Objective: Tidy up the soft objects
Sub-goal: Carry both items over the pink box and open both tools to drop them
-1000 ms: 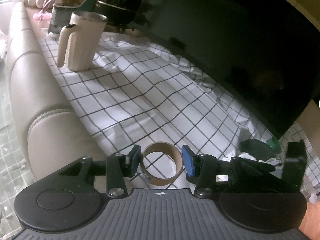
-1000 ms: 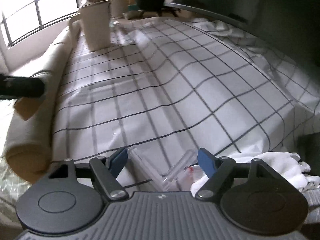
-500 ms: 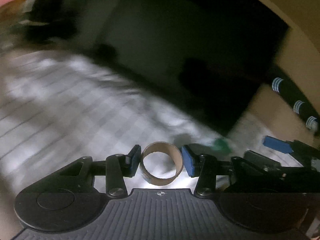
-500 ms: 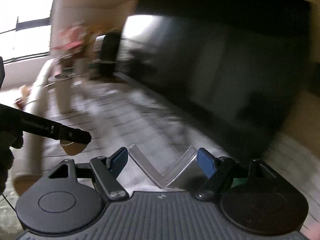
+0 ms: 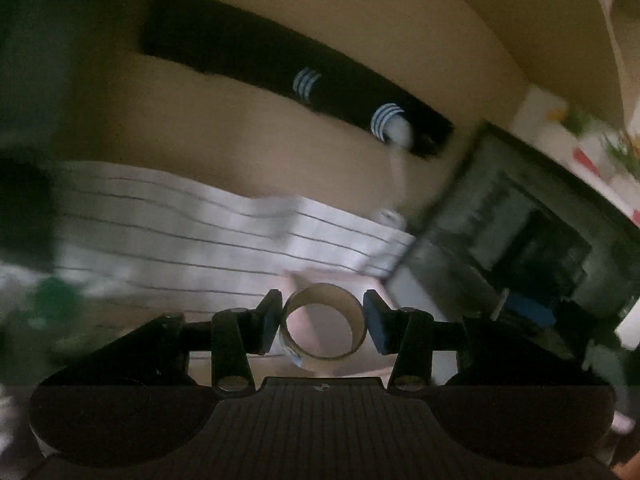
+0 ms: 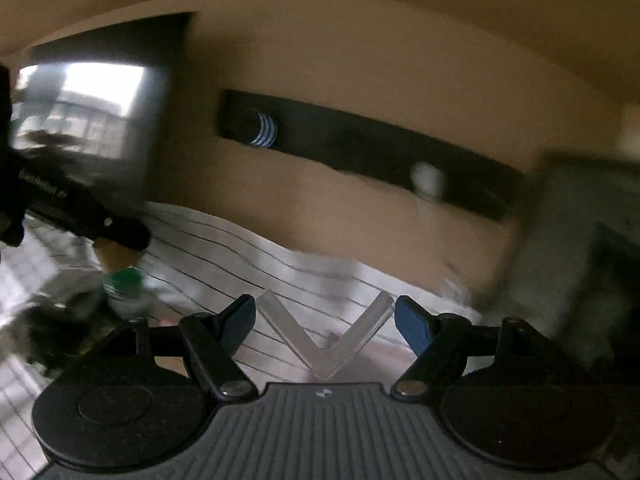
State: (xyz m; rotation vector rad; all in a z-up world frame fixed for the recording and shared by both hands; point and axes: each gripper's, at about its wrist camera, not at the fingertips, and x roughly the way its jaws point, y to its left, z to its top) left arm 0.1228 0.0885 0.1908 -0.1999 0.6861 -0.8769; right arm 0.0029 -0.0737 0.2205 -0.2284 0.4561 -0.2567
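Observation:
My left gripper (image 5: pixel 323 320) is shut on a brown cardboard tape ring (image 5: pixel 324 326) and holds it in the air above the checked cloth (image 5: pixel 180 240). My right gripper (image 6: pixel 325 320) holds a clear V-shaped plastic piece (image 6: pixel 325 336) between its blue pads, also off the cloth. Both views are motion-blurred. A dark soft heap with a green bit (image 6: pixel 120 280) lies at the left in the right wrist view, under the left gripper's body (image 6: pixel 72 216). No white soft cloth shows now.
A tan wall with a long black striped bar (image 5: pixel 304 80) fills the background; it also shows in the right wrist view (image 6: pixel 360 148). A dark glass-fronted cabinet (image 5: pixel 520 240) stands at the right. A dark screen (image 6: pixel 92 112) is at the left.
Both grippers have swung up and to the right, away from the mug, the plant and the white cloth, towards the wall and cabinet. Each still holds the same item.

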